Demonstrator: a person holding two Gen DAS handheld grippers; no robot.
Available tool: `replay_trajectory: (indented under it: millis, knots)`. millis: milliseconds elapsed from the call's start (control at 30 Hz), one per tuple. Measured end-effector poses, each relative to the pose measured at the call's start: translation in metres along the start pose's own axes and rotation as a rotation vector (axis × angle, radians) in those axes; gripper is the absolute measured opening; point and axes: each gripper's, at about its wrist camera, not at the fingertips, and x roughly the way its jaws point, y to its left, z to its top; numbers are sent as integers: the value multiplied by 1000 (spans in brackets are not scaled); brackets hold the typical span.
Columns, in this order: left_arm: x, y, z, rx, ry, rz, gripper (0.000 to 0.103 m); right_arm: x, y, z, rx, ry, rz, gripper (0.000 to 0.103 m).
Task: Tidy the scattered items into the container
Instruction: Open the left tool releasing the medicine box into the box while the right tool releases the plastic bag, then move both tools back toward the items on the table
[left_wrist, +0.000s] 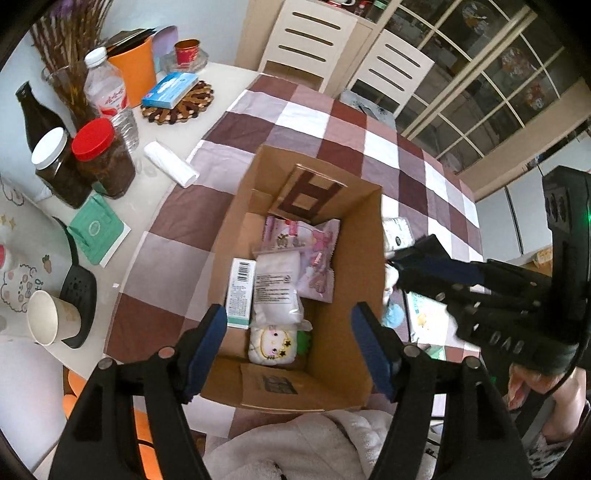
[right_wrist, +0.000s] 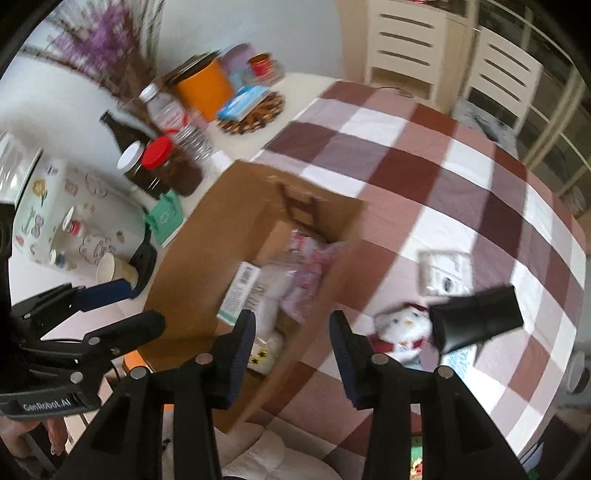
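I hold the right gripper (right_wrist: 291, 354) spread and empty over the near right wall of the cardboard box (right_wrist: 192, 258). The white plush toy (right_wrist: 404, 328) lies on the cloth to its right, outside the box, so this gripper is the nearer one. The left gripper (left_wrist: 288, 349), also spread, hangs over the box

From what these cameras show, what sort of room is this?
Most likely a home dining room. A table wears a checked cloth, pale slatted chairs stand at its far edge, and food jars and a water bottle crowd one side.
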Motion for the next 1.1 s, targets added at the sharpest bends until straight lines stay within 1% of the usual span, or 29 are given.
replay_trajectory:
  millis: [67,100,133,200,367,500,567,700,800,900,967,1100]
  knots:
    - [0,-9,-2,23,3,-1,74,-8,-19,-8,51,-17,-22,44]
    - [1,-15,-4,39,6,-2,77,-13,-33,-15,85,-25,-38,48]
    - [2,-23,-5,58,9,-3,78,-17,-44,-21,113,-31,-52,54]
    - [7,-39,-8,96,25,-12,79,-24,-70,-37,180,-40,-85,57]
    - [23,-83,-16,192,75,-38,79,-36,-127,-81,334,-40,-131,57]
    - [37,-131,-24,286,117,-72,79,-36,-166,-118,428,-15,-164,57]
    - [45,-159,-29,338,136,-94,80,-33,-180,-130,448,1,-173,57]
    - [62,-206,-38,404,168,-131,81,-23,-199,-146,448,32,-176,57]
    - [77,-235,-38,438,157,-135,82,-10,-211,-153,436,52,-168,57]
    - [99,-246,-31,414,146,-111,83,4,-217,-155,411,62,-150,57]
    - [118,-243,-22,357,158,-95,83,12,-217,-154,388,69,-140,57]
    - [161,-223,-7,209,215,-60,83,30,-217,-154,351,80,-111,57]
